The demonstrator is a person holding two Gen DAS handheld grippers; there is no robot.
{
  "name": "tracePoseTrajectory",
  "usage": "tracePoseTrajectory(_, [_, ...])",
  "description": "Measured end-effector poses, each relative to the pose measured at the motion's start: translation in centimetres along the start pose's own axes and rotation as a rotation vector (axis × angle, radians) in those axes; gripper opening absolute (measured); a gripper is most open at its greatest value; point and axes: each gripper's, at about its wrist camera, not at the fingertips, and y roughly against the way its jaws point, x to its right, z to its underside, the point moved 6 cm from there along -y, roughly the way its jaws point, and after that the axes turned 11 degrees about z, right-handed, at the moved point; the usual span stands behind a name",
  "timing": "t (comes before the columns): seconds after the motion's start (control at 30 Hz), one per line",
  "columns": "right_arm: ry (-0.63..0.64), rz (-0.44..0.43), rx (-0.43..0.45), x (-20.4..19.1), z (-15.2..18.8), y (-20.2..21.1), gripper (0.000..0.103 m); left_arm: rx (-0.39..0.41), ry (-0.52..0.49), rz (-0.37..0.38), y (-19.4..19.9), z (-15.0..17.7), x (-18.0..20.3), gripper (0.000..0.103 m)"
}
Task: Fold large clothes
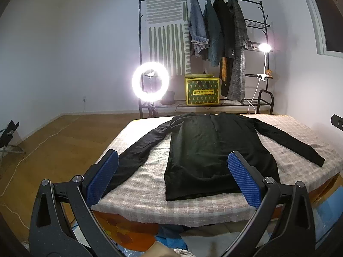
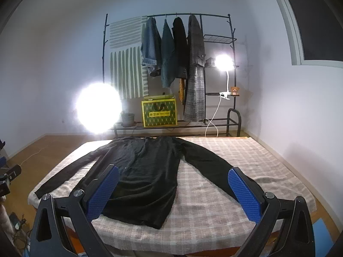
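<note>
Lying flat across the checked blanket [image 1: 150,188] on the bed is a black long-sleeved sweater [image 1: 214,156], hem toward the cameras and collar toward the far wall, with its 2 sleeves spreading out to either side. The left gripper [image 1: 172,177] is hovering near the hem, jaws spread wide, blue pads [image 1: 100,180] gripping nothing; its left pad is showing in front of the sweater's left sleeve. The right gripper [image 2: 172,190] is hanging over the near edge of the bed too, jaws equally wide apart and holding nothing, with the sweater's body and right sleeve [image 2: 214,171] showing between its pads. Beyond the bed, a clothes rack [image 2: 232,75] is standing against the wall, carrying 4 hanging garments and a yellow-green box [image 2: 159,113]. A ring light [image 1: 150,82] and a clip lamp [image 2: 224,63] are glowing beside it.
</note>
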Motion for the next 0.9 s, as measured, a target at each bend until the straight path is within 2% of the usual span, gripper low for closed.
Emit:
tracePoseTrajectory(0.07, [-0.009,-0.006,-0.011,0.2,0.0,0.0,0.103,-0.002,0.014,0.004,0.0,0.0,0.1,0.103])
tracePoseTrajectory(0.2, [-0.002,0.037,0.009,1.0,-0.6,0.0,0.103,0.004,0.017,0.002,0.1,-0.5,0.0,0.103])
tracePoseTrajectory(0.53, [-0.015,0.017,0.042,2.7,-3.0,-1.1,0.103,0.048,0.022,-0.022,-0.5,-3.1,-0.8,0.103])
tracePoseTrajectory(0.9, [0.057,-0.029,0.116,0.3,-5.1,-3.3,0.103,0.028,0.008,-0.089,-3.5,-3.5,-2.0,0.103])
